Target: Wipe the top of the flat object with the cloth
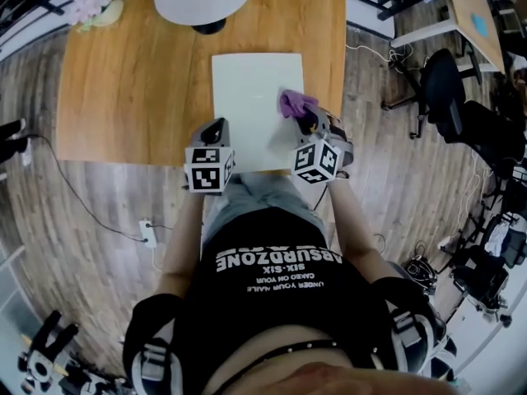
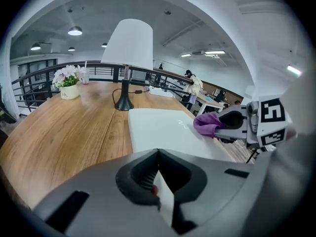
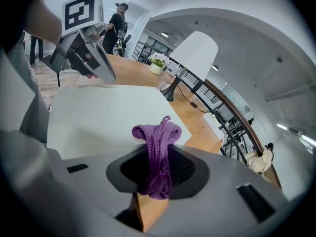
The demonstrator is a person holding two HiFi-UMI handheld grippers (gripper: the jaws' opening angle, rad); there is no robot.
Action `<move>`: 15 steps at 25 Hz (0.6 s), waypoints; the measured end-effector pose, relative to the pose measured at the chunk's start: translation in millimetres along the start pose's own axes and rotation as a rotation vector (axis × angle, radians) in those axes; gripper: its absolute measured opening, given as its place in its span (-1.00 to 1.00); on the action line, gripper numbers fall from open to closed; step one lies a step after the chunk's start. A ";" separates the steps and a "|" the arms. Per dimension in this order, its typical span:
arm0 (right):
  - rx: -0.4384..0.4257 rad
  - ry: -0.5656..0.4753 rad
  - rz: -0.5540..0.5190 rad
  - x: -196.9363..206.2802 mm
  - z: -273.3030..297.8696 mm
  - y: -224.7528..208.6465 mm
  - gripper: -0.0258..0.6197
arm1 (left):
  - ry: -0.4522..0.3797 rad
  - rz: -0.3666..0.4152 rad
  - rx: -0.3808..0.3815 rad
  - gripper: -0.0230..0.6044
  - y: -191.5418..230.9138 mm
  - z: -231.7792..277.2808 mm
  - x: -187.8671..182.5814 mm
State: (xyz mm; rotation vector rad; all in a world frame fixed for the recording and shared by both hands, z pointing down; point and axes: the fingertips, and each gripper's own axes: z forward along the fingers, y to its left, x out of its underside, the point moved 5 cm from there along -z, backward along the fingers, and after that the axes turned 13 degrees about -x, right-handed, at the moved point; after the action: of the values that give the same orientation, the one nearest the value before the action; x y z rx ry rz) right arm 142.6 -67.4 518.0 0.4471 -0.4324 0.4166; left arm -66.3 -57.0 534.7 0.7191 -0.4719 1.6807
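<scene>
We see the right gripper point(image 3: 157, 177) clenched on the purple cloth point(image 3: 156, 134), which sits at the right edge of the flat white object point(image 1: 251, 97) on the wooden table point(image 1: 123, 81). The left gripper point(image 2: 159, 184) appears to clamp that object's near edge.

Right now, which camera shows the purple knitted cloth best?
The right gripper view: the purple knitted cloth fills the middle, pinched in the right gripper. The head view shows it small, at the white flat board's right edge; the left gripper view, from the side.
</scene>
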 end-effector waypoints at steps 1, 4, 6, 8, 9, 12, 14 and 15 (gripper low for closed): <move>0.002 0.004 0.002 -0.5 1.6 -3.2 -0.59 | 0.002 0.005 0.003 -0.88 0.3 2.5 -1.5; 0.002 0.015 -0.006 -1.3 6.3 -10.9 -0.59 | 0.007 0.005 0.010 -0.88 0.0 7.4 -4.8; 0.002 0.021 -0.015 -2.7 10.4 -17.1 -0.59 | 0.009 -0.002 0.012 -0.88 0.8 10.6 -6.9; 0.003 0.026 -0.019 -5.4 14.0 -23.9 -0.59 | 0.019 -0.013 0.013 -0.88 2.3 13.7 -8.0; 0.003 0.028 -0.020 -6.8 15.7 -26.9 -0.59 | 0.025 -0.021 0.015 -0.88 3.1 14.8 -8.1; 0.007 0.030 -0.027 -10.6 22.5 -36.3 -0.59 | 0.038 -0.030 0.017 -0.88 4.9 18.7 -8.0; 0.013 0.029 -0.033 -12.2 27.8 -43.7 -0.59 | 0.044 -0.024 0.018 -0.88 4.5 22.5 -7.7; 0.015 0.030 -0.034 -12.9 30.1 -46.9 -0.59 | 0.048 -0.019 0.019 -0.88 3.8 23.9 -6.9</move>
State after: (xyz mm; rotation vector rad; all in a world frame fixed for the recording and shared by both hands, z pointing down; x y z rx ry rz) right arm 144.8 -124.4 521.3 0.4615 -0.3927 0.3934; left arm -64.2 -78.5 547.6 0.6936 -0.4145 1.6833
